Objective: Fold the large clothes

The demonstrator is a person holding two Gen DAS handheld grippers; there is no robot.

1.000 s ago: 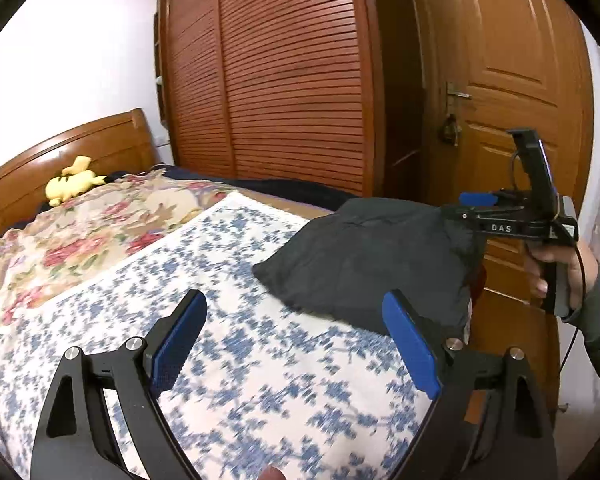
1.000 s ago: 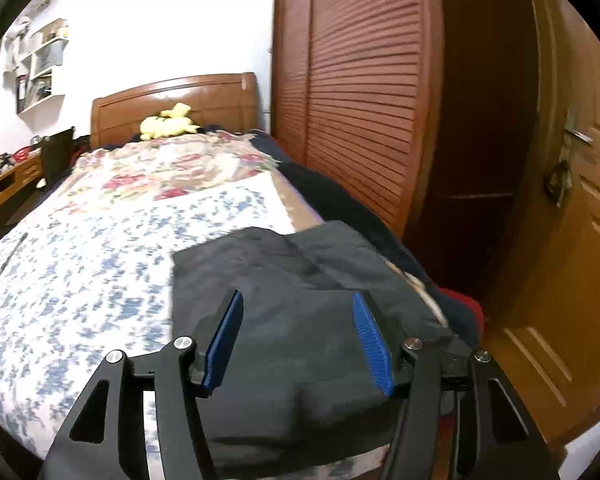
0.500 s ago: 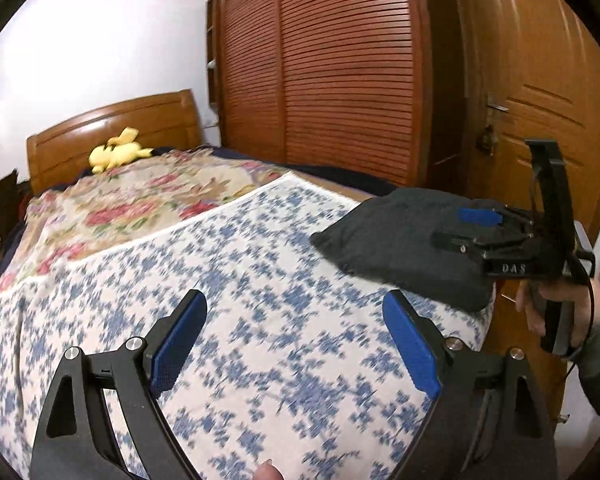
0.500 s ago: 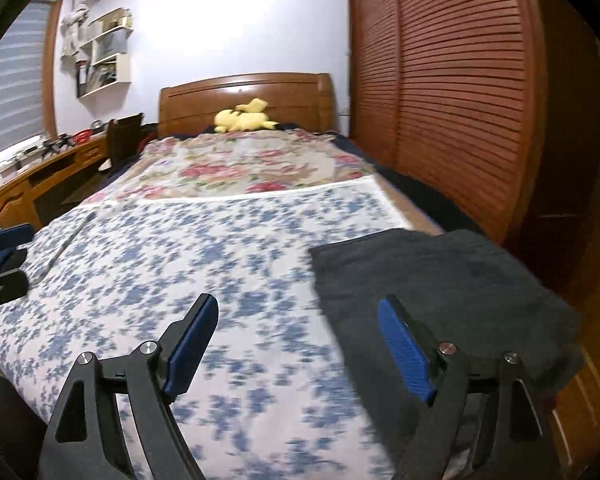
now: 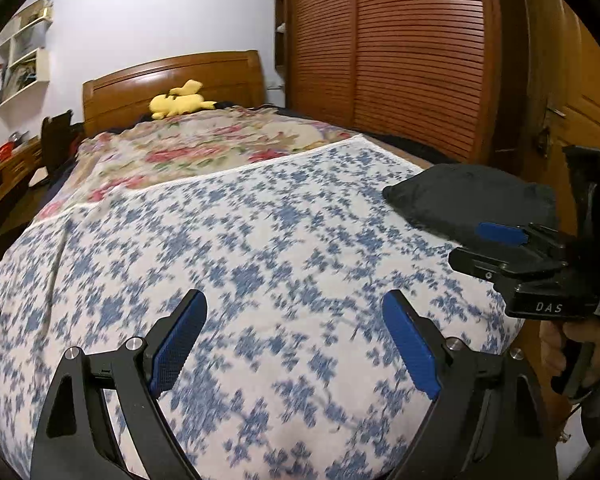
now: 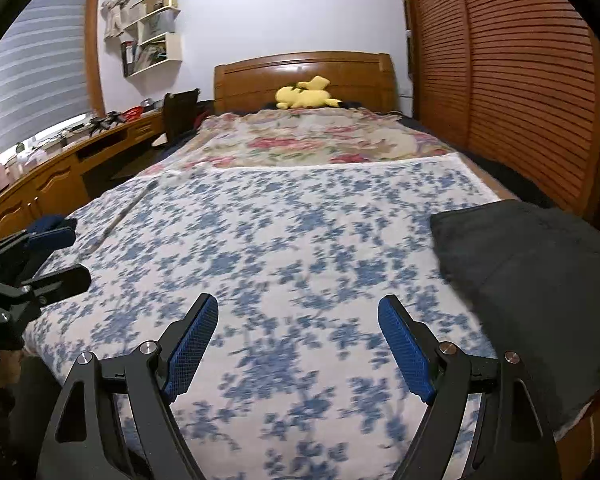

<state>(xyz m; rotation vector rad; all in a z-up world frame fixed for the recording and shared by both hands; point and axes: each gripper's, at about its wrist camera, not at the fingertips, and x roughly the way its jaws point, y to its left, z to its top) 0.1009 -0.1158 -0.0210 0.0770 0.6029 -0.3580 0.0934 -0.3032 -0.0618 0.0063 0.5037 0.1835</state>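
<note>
The left claw [image 5: 294,340] is wide open, and nothing is between its blue pads [image 5: 178,344]. It hangs over the near end of the bed, above the white sheet with blue flowers [image 5: 260,248]. The right claw [image 6: 298,344] is wide open too, and it holds nothing. It is over the same sheet, close by.

In the left view, the right claw shows from the side at the right edge, with a hand [image 5: 576,344] around its handle. In the right view, the left claw shows at the left edge.

The dark folded cloth [image 6: 532,288] lies on the bed's right side, near the corner. It is just beside the right claw, and no claw touches it.

Farther back there is a blanket with red flowers [image 6: 312,144]. Behind it, a yellow soft toy [image 6: 306,98] lies by the wooden headboard [image 6: 300,70]. A brown slatted wardrobe [image 6: 500,80] stands along the right wall. A desk [image 6: 60,172] and a window blind [image 6: 32,72] are on the left.
</note>
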